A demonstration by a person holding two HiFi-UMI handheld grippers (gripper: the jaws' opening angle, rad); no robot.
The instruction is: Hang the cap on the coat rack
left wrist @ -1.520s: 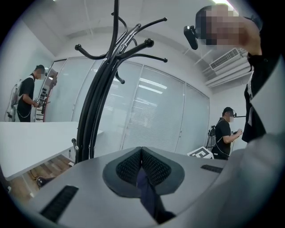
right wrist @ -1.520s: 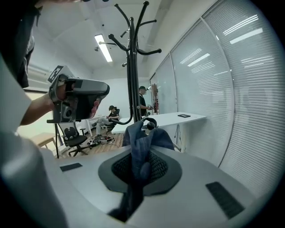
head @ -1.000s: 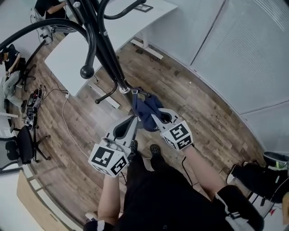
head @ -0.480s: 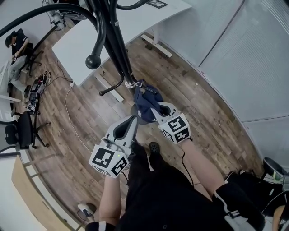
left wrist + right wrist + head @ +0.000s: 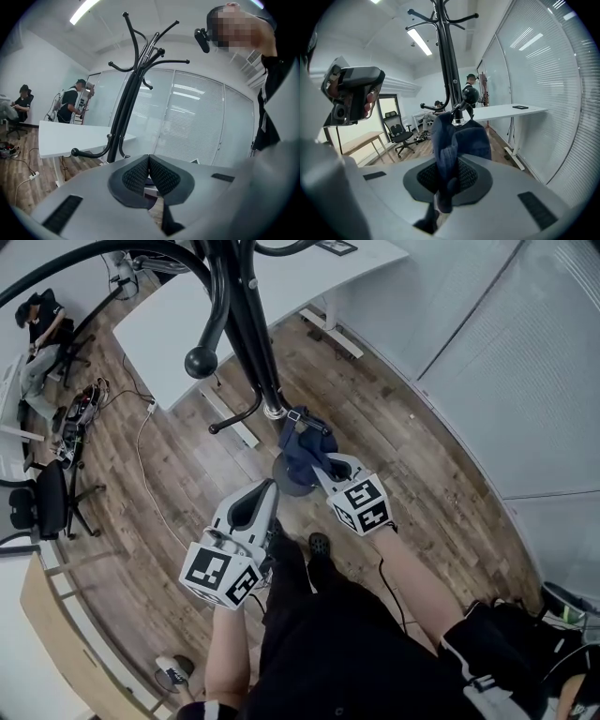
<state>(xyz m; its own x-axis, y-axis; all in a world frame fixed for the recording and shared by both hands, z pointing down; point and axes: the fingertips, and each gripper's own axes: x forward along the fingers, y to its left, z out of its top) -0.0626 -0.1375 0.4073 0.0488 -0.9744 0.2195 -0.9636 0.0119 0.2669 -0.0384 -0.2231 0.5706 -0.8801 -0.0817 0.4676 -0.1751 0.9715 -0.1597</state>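
A dark blue cap hangs from my right gripper, whose jaws are shut on its fabric. The cap is close to the black coat rack, by a low ball-tipped hook on the pole. My left gripper is shut with nothing in it, below and left of the cap. The rack's upper hooks curve out well above both grippers.
A white desk stands behind the rack, with a cable trailing over the wood floor. People are at the far left. An office chair stands at the left. A glass wall with blinds runs along the right.
Both grippers and the cap have crept slightly toward the rack's pole; the head view has shifted a little. The jaws have not changed.
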